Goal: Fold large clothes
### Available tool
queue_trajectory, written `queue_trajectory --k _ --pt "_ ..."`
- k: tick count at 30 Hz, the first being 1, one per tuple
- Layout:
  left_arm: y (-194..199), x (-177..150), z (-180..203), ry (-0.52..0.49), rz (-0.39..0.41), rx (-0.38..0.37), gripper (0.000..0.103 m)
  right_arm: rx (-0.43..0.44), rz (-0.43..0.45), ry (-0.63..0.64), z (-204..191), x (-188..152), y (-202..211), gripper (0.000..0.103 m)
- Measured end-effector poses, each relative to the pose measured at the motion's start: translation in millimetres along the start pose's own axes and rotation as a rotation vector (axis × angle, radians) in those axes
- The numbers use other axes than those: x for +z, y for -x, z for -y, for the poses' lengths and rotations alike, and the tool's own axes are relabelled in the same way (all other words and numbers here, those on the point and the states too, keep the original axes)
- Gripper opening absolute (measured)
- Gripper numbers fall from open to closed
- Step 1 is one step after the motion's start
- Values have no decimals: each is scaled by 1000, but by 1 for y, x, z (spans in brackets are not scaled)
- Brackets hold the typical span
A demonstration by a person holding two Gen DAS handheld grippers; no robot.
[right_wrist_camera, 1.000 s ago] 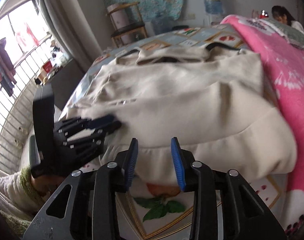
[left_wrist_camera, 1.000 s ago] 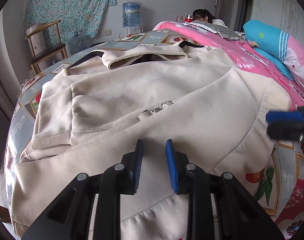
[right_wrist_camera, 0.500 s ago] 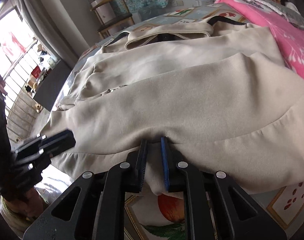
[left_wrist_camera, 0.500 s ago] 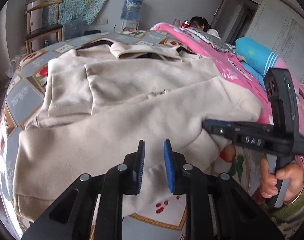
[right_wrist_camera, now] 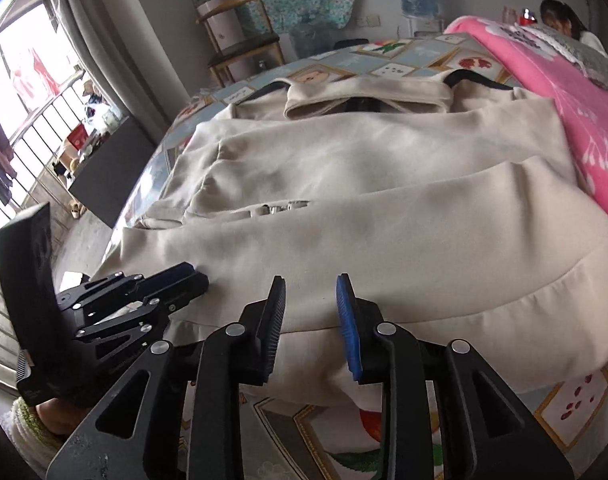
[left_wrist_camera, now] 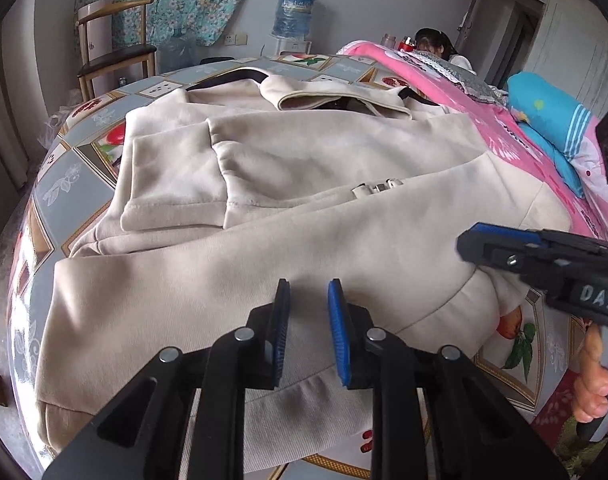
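Note:
A large cream coat [left_wrist_camera: 304, 208] lies spread over the bed, collar at the far end and hem toward me. My left gripper [left_wrist_camera: 307, 292] hovers low over the hem near its left part. Its blue pads stand a little apart, with no cloth pinched between them. My right gripper [right_wrist_camera: 309, 288] is over the hem further right. Its jaws are opening, and the coat [right_wrist_camera: 383, 220] lies flat under them, not gripped. Each gripper shows in the other's view: the right gripper [left_wrist_camera: 471, 244] at the coat's right edge, the left gripper [right_wrist_camera: 196, 278] at its lower left corner.
The bed carries a patterned grey fruit-print sheet [left_wrist_camera: 76, 196]. A pink blanket [right_wrist_camera: 563, 80] and a blue pillow [left_wrist_camera: 551, 120] lie along the right. A wooden chair [left_wrist_camera: 112, 52], a water bottle [left_wrist_camera: 292, 12] and a seated person [left_wrist_camera: 435, 46] are at the back. A window railing [right_wrist_camera: 32, 128] is on the left.
Half a second ago my right gripper was shut on a pinch of the coat's hem. It has let go and its jaws stand apart. My left gripper shifted sideways along the hem.

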State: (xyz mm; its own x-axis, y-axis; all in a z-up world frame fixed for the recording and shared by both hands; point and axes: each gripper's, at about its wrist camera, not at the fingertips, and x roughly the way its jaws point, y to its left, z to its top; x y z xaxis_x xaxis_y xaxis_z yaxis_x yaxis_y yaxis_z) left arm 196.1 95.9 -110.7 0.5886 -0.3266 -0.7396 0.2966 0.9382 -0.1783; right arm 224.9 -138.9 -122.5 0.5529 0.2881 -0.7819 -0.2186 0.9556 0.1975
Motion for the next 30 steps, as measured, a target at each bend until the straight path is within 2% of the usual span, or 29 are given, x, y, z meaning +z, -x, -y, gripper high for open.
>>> queue_trajectory --k 2,5,8,11,12,14,16,20,24,26,30 --pt "-1 1 -1 11 -3 -4 21 -29 -44 10 -1 -2 -20 35" --pt "-1 3 0 2 -14 -1 21 -56 -21 37 -8 -2 -23 45" --pt "0 4 0 -4 -28 -11 21 -38 -22 16 -9 -2 -16 48" --pt "1 4 0 -4 -41 -2 23 -15 18 6 -9 -6 3 63" --pt "2 4 0 -1 -48 0 25 -22 29 8 -8 -8 8 65" --pt "4 4 0 4 -57 5 29 -42 37 15 -7 -13 15 66" --pt "6 4 1 7 -65 24 38 -71 33 26 -6 -22 17 66" --pt "8 1 1 7 -87 68 48 -110 -8 40 -3 -41 2 68" --pt "8 -2 1 1 -96 95 50 -141 5 71 -8 -45 0 69" --pt "9 -3 0 0 -98 102 51 -113 1 43 -5 -40 6 69" --pt "12 -3 -4 13 -96 114 52 -84 57 47 -6 -36 22 69"
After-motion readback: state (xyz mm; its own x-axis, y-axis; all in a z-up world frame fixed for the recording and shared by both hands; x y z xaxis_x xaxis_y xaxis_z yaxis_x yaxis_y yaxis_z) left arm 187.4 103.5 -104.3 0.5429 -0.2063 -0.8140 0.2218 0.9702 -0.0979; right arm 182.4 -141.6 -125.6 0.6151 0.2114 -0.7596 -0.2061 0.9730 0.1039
